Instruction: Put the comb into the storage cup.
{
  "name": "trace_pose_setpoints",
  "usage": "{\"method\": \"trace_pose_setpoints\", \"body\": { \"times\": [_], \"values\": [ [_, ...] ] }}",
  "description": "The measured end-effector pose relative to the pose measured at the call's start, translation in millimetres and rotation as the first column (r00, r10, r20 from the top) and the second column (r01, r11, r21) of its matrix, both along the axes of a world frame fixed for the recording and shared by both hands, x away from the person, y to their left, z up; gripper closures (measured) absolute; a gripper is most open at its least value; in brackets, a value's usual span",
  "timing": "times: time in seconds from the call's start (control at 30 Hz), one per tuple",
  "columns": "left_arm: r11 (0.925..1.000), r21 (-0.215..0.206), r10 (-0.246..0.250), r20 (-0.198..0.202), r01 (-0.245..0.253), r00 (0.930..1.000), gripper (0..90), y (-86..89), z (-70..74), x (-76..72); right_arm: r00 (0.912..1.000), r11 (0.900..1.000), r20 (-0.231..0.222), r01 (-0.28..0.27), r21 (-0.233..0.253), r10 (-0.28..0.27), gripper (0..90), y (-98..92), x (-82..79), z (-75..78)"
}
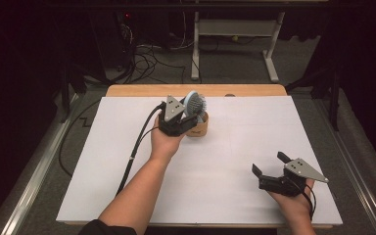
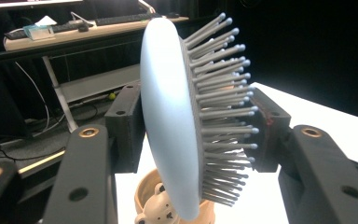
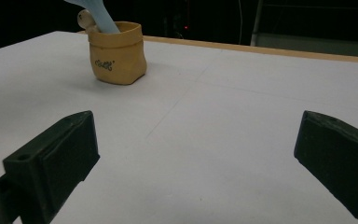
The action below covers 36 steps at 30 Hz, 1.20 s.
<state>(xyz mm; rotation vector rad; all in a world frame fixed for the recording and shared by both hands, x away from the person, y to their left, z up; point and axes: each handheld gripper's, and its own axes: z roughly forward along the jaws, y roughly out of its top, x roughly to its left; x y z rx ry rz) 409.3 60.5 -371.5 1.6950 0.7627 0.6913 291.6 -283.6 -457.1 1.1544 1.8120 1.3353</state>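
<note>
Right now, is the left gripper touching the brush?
Touching. In the left gripper view, the left gripper has both jaws pressed against the brush.

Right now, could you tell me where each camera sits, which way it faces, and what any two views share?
High view: above the person's side, facing forward and down on the white table; both forearms, left tongs and right tongs show.
Left gripper view: on the left tongs, facing the hairbrush between its jaws, above the tan cup.
Right gripper view: on the right tongs, low, facing across the table; jaws wide apart.
Shared: all three show cup and brush.
</note>
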Motion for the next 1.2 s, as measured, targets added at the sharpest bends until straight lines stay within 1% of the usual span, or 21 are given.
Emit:
{"method": "trace_pose_setpoints", "body": {
  "times": [0.1,0.23,0.33,0.5,0.73,0.8,0.9,1.0,1.07,1.2],
  "values": [
    [0.9999,0.010,-0.008,0.000,0.008,1.0000,46.4,-0.7,-0.8,0.0,1.0000,1.000,0.000,0.001,-0.002,-0.001,0.2,0.1,0.0,0.0],
    [0.9999,0.003,-0.013,-0.018,0.013,0.9998,43.4,0.1,-1.8,1.1,1.0000,1.000,-0.001,0.001,-0.004,-0.001,0.2,0.1,0.0,0.0],
    [0.9998,0.014,-0.014,-0.014,0.015,0.9998,42.9,-0.8,-2.2,0.5,1.0000,1.000,0.000,0.002,-0.004,-0.002,0.2,0.1,-0.1,0.0],
    [1.0000,0.004,-0.009,-0.027,0.009,0.9996,36.1,0.6,-2.3,1.9,1.0000,1.000,0.001,0.003,-0.004,-0.003,0.2,0.0,0.1,0.0],
    [0.9995,0.002,-0.030,-0.040,0.031,0.9988,30.5,0.7,-3.0,1.8,1.0000,1.000,0.000,0.003,-0.003,-0.003,0.2,0.3,0.1,0.0],
    [0.9994,0.007,-0.033,-0.042,0.033,0.9986,29.0,0.4,-3.1,1.2,1.0000,1.000,0.000,0.003,-0.005,-0.003,0.2,0.4,0.0,0.1],
    [0.9995,0.002,-0.033,-0.046,0.033,0.9984,26.9,0.5,-3.6,0.4,1.0000,1.000,0.000,0.003,-0.004,-0.003,0.2,0.5,-0.1,0.0],
    [0.9988,-0.012,-0.048,-0.062,0.048,0.9969,23.5,0.4,-4.4,0.4,1.0000,1.000,-0.001,0.003,-0.003,-0.003,0.2,0.7,0.0,-0.1],
    [0.9988,-0.009,-0.049,-0.062,0.048,0.9969,21.9,0.2,-5.2,0.3,1.0000,1.000,-0.001,0.002,-0.004,-0.002,0.2,0.8,0.0,-0.1],
    [0.9983,-0.020,-0.056,-0.072,0.055,0.9958,17.5,1.0,-5.4,1.0,1.0000,1.000,-0.002,0.003,-0.003,-0.003,0.2,0.8,-0.2,-0.2]
  ]
}}
